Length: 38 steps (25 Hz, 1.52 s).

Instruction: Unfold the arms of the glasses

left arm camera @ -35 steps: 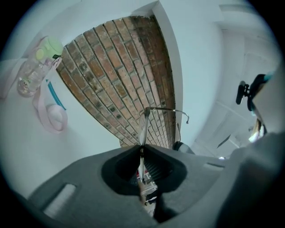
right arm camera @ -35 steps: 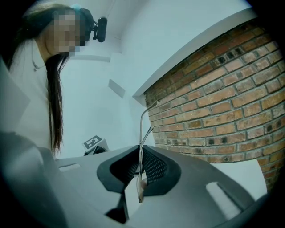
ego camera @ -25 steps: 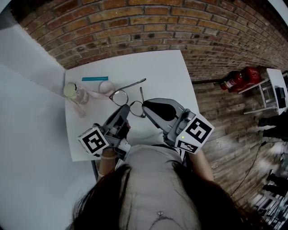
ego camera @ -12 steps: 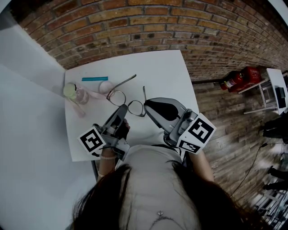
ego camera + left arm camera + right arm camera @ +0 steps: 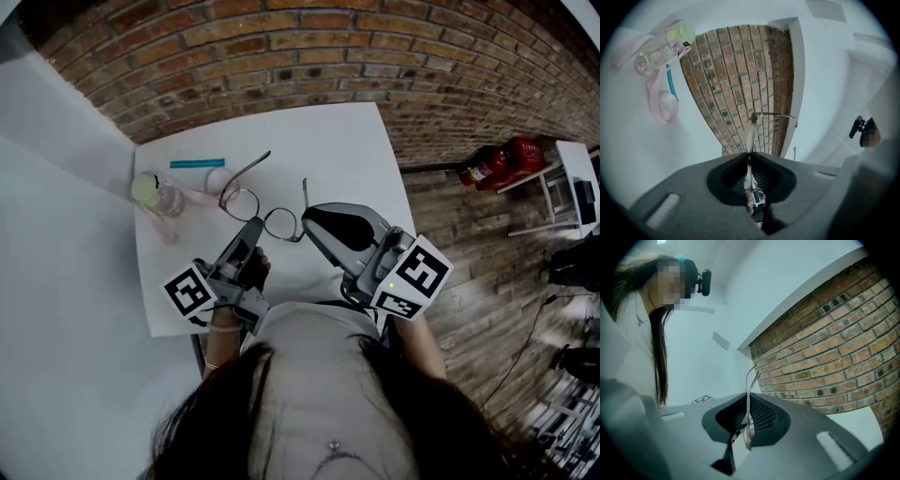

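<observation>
Head view: the glasses are held over the white table. The left gripper reaches them from 7 o'clock and the right gripper from 4 o'clock. A bottle lies at their 9 o'clock.

Left gripper view: the jaws are closed on the frame.

Right gripper view: the jaws are pinched on the glasses' thin metal.

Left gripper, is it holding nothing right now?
No, the left gripper has its jaws closed on the thin rim of the glasses, which stick out beyond them.
</observation>
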Available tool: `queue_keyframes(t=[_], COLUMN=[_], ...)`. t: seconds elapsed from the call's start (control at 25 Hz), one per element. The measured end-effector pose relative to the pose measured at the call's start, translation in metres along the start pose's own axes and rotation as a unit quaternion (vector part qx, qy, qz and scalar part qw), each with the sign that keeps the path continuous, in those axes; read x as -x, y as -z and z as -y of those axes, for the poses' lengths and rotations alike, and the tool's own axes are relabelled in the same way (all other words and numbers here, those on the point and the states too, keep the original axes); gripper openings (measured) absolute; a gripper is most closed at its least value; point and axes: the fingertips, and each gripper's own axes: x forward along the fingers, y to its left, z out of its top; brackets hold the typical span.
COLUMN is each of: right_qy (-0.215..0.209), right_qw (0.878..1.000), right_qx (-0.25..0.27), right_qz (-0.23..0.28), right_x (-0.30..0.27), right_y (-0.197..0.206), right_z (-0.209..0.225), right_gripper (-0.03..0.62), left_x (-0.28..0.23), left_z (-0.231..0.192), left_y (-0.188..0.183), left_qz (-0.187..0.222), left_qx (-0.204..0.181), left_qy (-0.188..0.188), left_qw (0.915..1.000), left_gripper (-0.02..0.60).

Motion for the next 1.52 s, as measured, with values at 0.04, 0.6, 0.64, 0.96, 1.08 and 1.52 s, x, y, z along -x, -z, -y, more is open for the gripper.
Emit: queue_keyframes(t=[0.04,0.6,0.64,0.96,1.08,1.52], right_qy=[0.000,0.001,0.000,-0.001,-0.002,-0.005], right_qw=[1.000,1.000,1.000,1.000,1.000,1.000], right_qx=[0.000,-0.005,-0.006,-0.008,-0.010,-0.007], right_qz=[0.000,0.007,0.008,0.013,0.014,0.020], right_x=[0.0001,0.0022,0.0022,0.0032,0.0032,0.0045], right_y=[-0.0001,-0.0011,-0.0011,-0.0026,-0.0028,-0.0050], right_z=[0.0002,0.0035,0.0035,0.0022,0.0021,0.0000], right_gripper=[0.025,0.025,0.025,0.025,0.025,0.025], left_x=[0.0001,0.0007,0.0011,0.0036,0.0050,0.0043], left_z=[-0.0002,-0.0021,-0.0027,-0.0032,-0.0044,-0.0033], left_y=[-0.0004,-0.0065,-0.0068,-0.0080,-0.0093,-0.0095], left_qz=[0.001,0.019,0.020,0.027,0.029,0.031], left_qx=[0.002,0.026,0.028,0.043,0.051,0.062], left_qy=[0.000,0.010,0.010,0.013,0.016,0.023], left_qw=[1.0000,0.9994,0.9994,0.9986,0.9982,0.9973], left_gripper=[0.021,0.021,0.021,0.021,0.021,0.021])
